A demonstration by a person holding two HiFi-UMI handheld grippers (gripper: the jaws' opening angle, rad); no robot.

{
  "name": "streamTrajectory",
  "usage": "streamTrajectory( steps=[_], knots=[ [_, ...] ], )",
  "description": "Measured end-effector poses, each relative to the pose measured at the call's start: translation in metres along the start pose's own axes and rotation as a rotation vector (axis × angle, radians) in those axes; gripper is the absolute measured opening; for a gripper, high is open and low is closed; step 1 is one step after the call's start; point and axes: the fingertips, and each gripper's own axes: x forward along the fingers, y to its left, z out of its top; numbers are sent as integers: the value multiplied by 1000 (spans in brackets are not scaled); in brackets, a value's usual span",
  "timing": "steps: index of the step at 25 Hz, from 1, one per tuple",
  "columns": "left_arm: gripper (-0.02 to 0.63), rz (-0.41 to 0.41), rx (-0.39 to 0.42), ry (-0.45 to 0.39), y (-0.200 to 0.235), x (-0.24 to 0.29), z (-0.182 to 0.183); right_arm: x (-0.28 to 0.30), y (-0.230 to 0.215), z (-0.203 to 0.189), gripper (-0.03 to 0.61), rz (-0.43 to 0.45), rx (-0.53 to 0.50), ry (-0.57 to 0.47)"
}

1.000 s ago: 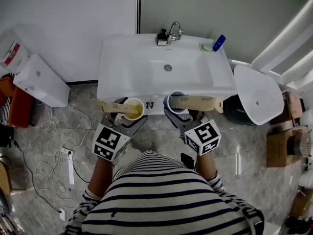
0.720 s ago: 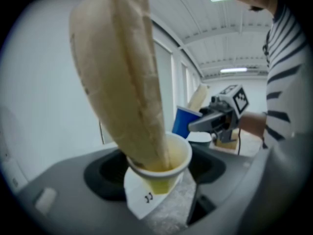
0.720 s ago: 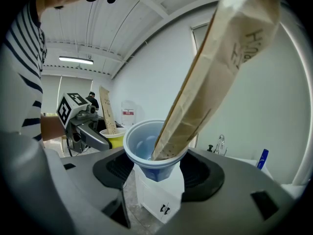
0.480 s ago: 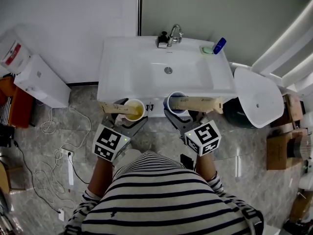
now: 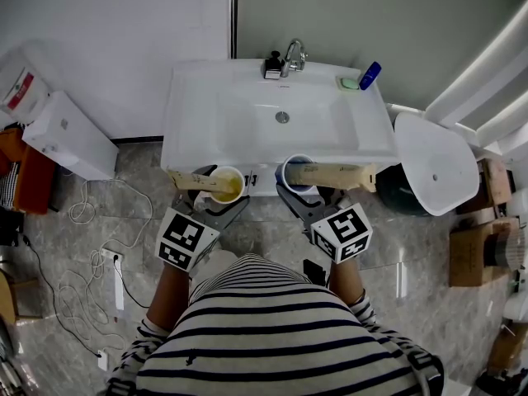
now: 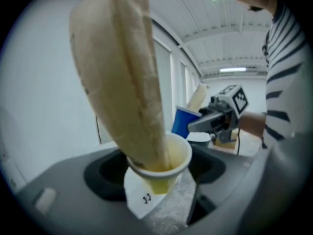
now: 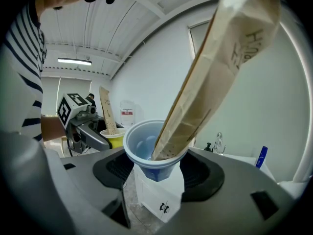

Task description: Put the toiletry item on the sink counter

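Observation:
I stand in front of the white sink counter [image 5: 191,110]. My left gripper [image 5: 223,193] is shut on a yellow paper cup [image 5: 225,183] [image 6: 159,168], below the counter's front edge. A tan paper-wrapped toiletry packet [image 5: 186,181] [image 6: 122,72] sticks out of it. My right gripper [image 5: 299,190] is shut on a blue cup [image 5: 297,172] [image 7: 154,153] that holds a second tan packet [image 5: 338,173] [image 7: 215,77]. Both cups hover side by side just short of the counter. Each gripper view shows the other gripper [image 6: 215,119] [image 7: 83,129] beside it.
On the counter's back edge stand the faucet [image 5: 293,54], a small black item [image 5: 272,64], a green soap dish [image 5: 348,81] and a blue tube [image 5: 370,73]. A white box [image 5: 66,134] and floor cables [image 5: 91,262] lie left. A white seat-like lid [image 5: 433,159] and cardboard boxes [image 5: 474,250] are right.

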Motion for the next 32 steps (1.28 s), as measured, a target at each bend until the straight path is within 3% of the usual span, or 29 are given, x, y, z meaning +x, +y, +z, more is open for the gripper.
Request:
streamTrajectory(
  steps=[9,18,32],
  knots=[
    [371,-2,-1,6,-2,8,3,0,-11,-3,281,1,7,-1],
    [371,-18,-2,0,24,32,4,24,-29,0,281,-2,7,8],
    [371,-53,-28,-16,150,106,13,142,-100,22,279,-30,3,43]
  ],
)
